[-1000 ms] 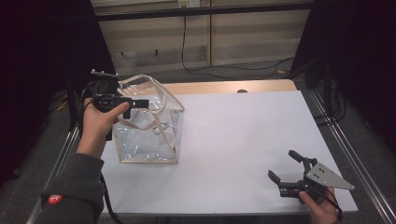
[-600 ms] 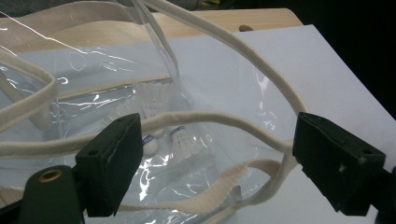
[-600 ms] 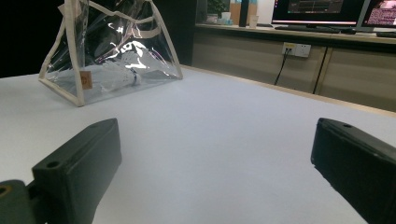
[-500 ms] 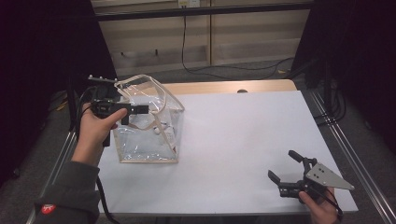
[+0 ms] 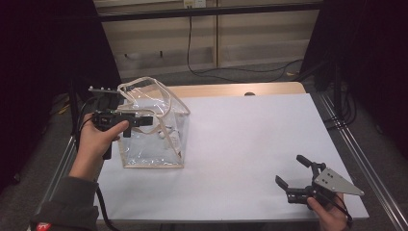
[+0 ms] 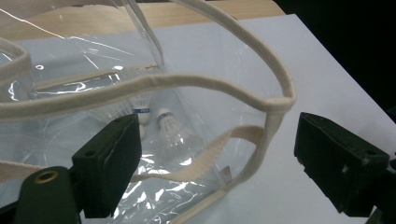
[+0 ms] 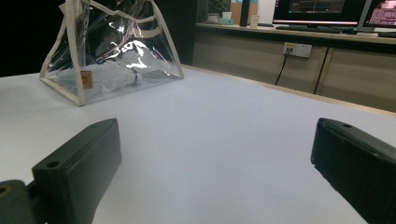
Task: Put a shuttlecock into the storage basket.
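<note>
Fingers of the left gripper (image 5: 144, 120) are spread wide above the clear bag (image 5: 154, 139) at the desk's (image 5: 250, 144) left side, gripping nothing. Two shuttlecocks (image 6: 154, 116) lie inside the bag. Right gripper (image 5: 293, 175) fingers are also apart, empty, low over the desk's near right corner.

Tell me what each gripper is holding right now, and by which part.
Nothing is held. The left gripper has its jaws wide apart at the clear bag's handle strap, not pressing on it. The right gripper is open over the bare table.
</note>
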`<state>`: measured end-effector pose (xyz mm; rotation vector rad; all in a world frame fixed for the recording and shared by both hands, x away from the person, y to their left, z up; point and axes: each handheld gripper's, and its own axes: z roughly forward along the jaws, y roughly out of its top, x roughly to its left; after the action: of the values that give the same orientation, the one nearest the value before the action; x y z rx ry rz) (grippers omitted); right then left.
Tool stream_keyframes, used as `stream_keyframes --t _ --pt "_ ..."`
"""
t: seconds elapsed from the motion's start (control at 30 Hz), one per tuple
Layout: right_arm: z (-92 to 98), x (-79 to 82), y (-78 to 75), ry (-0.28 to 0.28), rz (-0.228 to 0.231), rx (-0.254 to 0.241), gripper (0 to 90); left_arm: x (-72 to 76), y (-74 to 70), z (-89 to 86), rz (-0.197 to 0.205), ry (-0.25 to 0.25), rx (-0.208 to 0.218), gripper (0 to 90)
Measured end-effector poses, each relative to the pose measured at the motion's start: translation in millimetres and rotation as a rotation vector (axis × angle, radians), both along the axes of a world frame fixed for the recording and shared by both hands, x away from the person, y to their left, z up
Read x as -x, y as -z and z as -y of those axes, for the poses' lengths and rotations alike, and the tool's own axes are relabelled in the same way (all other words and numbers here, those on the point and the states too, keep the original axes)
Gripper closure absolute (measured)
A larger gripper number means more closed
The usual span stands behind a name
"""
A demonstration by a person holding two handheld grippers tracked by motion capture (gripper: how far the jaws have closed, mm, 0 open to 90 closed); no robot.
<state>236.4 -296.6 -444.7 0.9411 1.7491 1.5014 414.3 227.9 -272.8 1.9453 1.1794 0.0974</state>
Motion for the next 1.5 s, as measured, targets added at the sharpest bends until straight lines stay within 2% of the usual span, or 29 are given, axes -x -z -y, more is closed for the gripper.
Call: stream_keyframes --t 0.3,0.7,1.0,1.3,1.5 --pt "-2.1 -1.1 -0.6 -0.006 0.002 -0.001 1.5 11.0 4.7 -0.5 -0.004 0.035 0.016 13.3" --pt "-4.1 -2.3 -0.8 -0.012 0.002 0.002 1.6 24.5 16.4 -2.0 0.016 0.107 0.025 9.9" --pt "-6.1 -3.6 -0.8 -0.019 0.002 0.002 1.6 33.3 24.9 -3.9 0.03 0.121 0.03 9.4" --pt "-7.0 -4.7 -1.0 -0.019 0.004 0.0 1.6 39.8 34.5 -6.0 0.025 0.143 0.042 9.2" --pt "-7.6 -4.9 -1.1 -0.019 0.003 0.0 1.6 41.3 38.2 -4.2 0.031 0.173 0.046 8.8"
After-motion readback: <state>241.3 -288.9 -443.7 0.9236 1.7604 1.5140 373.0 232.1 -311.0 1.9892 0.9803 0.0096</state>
